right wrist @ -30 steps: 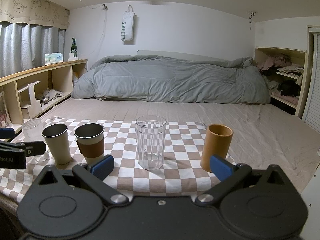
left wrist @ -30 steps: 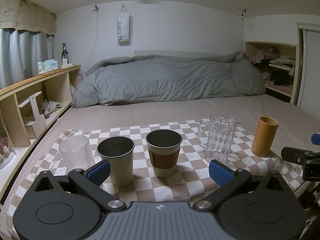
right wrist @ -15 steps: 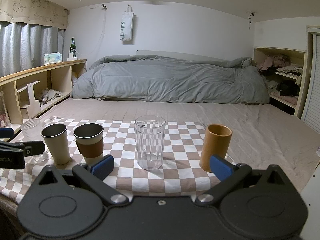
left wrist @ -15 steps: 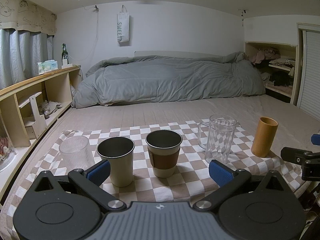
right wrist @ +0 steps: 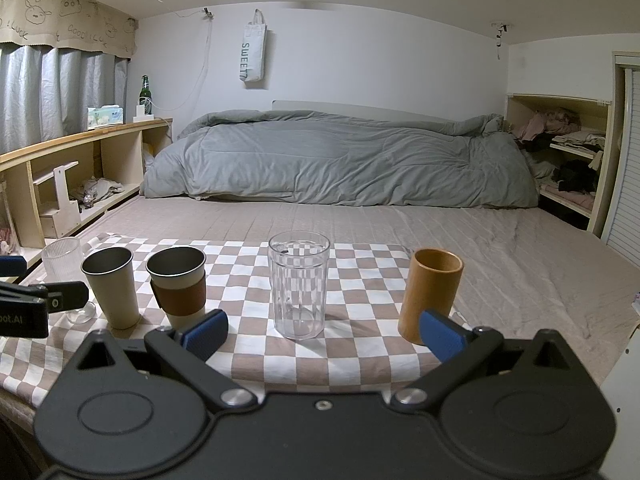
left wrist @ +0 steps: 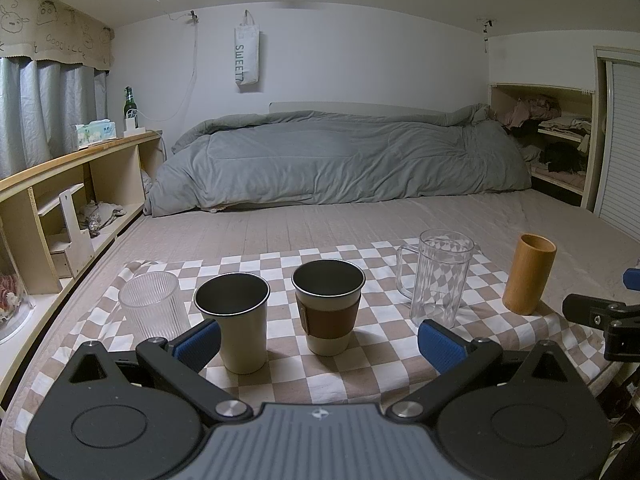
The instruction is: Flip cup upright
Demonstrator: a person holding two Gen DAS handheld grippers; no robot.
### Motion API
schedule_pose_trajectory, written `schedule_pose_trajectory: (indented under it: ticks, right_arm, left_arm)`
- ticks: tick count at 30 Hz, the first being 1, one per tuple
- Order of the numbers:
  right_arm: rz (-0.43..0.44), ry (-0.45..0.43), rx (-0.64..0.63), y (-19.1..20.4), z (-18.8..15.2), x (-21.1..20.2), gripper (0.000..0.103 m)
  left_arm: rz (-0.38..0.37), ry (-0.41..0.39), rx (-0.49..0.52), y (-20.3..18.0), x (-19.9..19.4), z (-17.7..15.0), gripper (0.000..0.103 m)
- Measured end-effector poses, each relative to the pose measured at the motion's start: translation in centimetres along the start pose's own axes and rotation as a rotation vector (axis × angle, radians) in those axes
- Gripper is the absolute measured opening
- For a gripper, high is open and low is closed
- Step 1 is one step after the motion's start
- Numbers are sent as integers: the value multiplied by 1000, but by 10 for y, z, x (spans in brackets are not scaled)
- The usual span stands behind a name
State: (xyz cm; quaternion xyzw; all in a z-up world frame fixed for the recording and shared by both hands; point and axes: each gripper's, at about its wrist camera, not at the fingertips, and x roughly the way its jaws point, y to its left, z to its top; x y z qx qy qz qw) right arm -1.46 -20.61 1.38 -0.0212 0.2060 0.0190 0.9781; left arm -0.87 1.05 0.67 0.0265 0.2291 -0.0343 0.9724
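Several cups stand upright in a row on a checkered cloth: a ribbed glass, a steel cup, a steel cup with a brown sleeve, a clear handled mug and an orange-brown cup. The same row shows in the right wrist view: ribbed glass, steel cup, sleeved cup, clear mug, orange-brown cup. My left gripper is open and empty in front of the two steel cups. My right gripper is open and empty in front of the clear mug.
The cloth lies on a bed with a grey duvet at the back. Wooden shelving runs along the left, and a shelf niche with clothes is at the right. The cloth's near edge hangs over the bed's edge.
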Motion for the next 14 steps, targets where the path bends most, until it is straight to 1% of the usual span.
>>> schedule_pose_trajectory:
  ticks: [14]
  right_arm:
    - [0, 0, 0, 0, 0, 0, 103]
  left_arm:
    - [4, 0, -6, 0, -1, 1, 103]
